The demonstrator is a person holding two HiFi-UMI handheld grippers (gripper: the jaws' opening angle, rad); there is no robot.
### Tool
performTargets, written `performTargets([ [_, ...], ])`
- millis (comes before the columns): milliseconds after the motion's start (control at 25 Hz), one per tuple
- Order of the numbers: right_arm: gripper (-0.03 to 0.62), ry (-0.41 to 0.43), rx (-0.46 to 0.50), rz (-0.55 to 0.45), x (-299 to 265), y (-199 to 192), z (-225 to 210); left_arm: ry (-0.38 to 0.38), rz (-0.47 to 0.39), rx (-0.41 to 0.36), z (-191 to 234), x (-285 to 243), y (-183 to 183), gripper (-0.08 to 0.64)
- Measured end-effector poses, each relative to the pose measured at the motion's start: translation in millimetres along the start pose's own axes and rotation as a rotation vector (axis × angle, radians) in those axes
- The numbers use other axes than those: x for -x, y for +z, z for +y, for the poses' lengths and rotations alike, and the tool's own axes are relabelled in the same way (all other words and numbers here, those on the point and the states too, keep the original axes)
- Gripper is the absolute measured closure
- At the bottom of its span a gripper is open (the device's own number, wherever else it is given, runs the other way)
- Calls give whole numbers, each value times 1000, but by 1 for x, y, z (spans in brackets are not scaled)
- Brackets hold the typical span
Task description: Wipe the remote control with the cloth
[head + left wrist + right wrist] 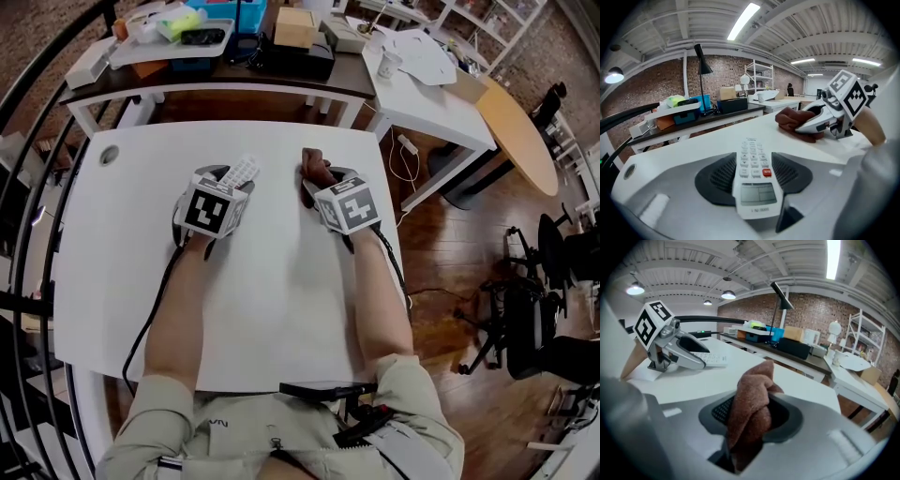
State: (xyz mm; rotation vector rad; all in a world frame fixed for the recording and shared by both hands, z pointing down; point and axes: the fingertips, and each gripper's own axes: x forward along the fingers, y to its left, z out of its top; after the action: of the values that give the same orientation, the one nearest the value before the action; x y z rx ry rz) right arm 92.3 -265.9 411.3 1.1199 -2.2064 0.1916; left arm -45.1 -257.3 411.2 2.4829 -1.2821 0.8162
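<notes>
A white remote control (755, 180) with a small screen and a red button lies between the ribbed pads of my left gripper (753, 174), which is shut on it; its far end (242, 172) sticks out past the jaws over the white table (141, 206). My right gripper (752, 416) is shut on a bunched brown cloth (751, 408), which pokes out ahead of the jaws (315, 172). The two grippers (228, 187) (323, 187) are side by side a little apart above the table's far half, each visible in the other's view: the right gripper (825, 121) and the left gripper (679, 355).
Behind the white table stands a dark bench (234, 70) with boxes, a blue bin and a tray. A second white table (427, 89) with papers and a cup is at the right, beside a wooden round top (520, 131). A curved black rail (37, 169) runs along the left.
</notes>
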Motion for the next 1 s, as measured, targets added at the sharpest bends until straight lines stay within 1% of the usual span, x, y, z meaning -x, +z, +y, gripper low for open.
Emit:
performTargets([
  [40, 445, 3, -6, 0, 2, -1, 2, 5, 25, -6, 0, 0, -3, 314],
  [120, 414, 11, -14, -3, 4, -3, 5, 52, 80, -3, 7, 3, -10, 311],
  [160, 386, 9, -13, -6, 6, -4, 5, 75, 92, 2, 10, 5, -12, 295],
  [200, 371, 2, -10, -13, 9, -4, 5, 81, 80, 5, 8, 6, -11, 270],
  [280, 354, -24, -15, -45, 21, -4, 2, 74, 15, 7, 2, 10, -1, 267],
  [400, 354, -89, -34, -142, 48, 6, -2, 112, -104, 26, 6, 30, 8, 273],
  [520, 354, -158, -45, -255, 81, 19, -1, 129, -232, 62, 1, 60, 18, 301],
  [640, 356, -197, -39, -351, 112, 30, 11, 136, -364, 73, -14, 98, 33, 344],
  [680, 373, -207, -31, -375, 122, 33, 16, 135, -409, 64, -20, 111, 38, 367],
  [800, 458, -251, -2, -445, 150, 42, 30, 121, -519, 17, -43, 144, 51, 401],
  [920, 492, -266, 11, -488, 171, 45, 47, 134, -578, -3, -57, 168, 55, 434],
  [1000, 506, -268, 14, -503, 180, 44, 56, 164, -598, -11, -63, 180, 55, 467],
])
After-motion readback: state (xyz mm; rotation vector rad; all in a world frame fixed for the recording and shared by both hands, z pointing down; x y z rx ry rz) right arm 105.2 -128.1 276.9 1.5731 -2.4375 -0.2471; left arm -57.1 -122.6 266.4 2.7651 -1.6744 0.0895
